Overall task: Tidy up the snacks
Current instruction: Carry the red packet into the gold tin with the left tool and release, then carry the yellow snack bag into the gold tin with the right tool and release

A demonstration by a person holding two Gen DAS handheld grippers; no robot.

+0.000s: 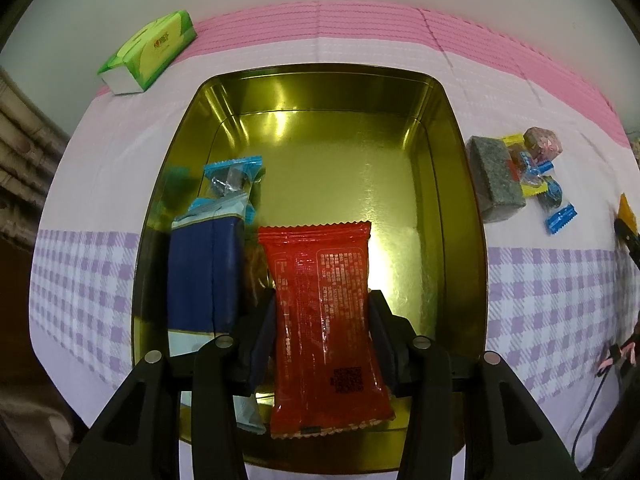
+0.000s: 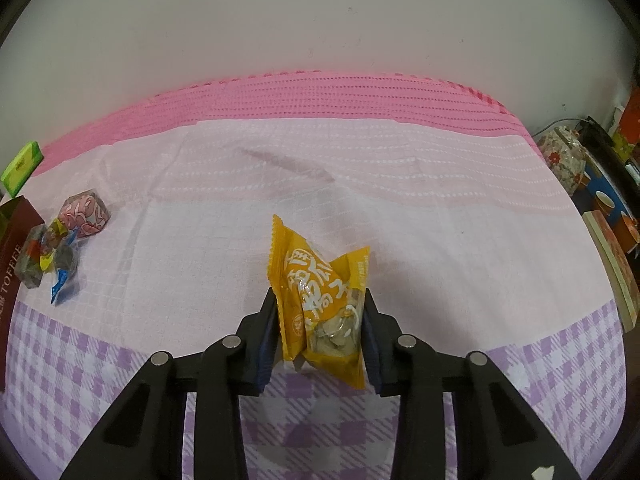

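Left gripper (image 1: 322, 312) pinched red packet (image 1: 324, 320) mid-body over gold tin (image 1: 460, 184). Right gripper (image 2: 320, 312) squeezed yellow snack bag (image 2: 320, 304) above counter (image 2: 440, 240). Probably light, crinkly, slippery; gripped mid-body.

Things I can't see all of

My red shiny snack packet (image 1: 324, 320) hides something brown behind it. The dark brown toffee box (image 2: 12, 264) runs off the picture's left edge.

Two packets (image 1: 208, 256) lie in the tin's (image 1: 460, 184) left side; loose sweets (image 1: 536, 176) right of it
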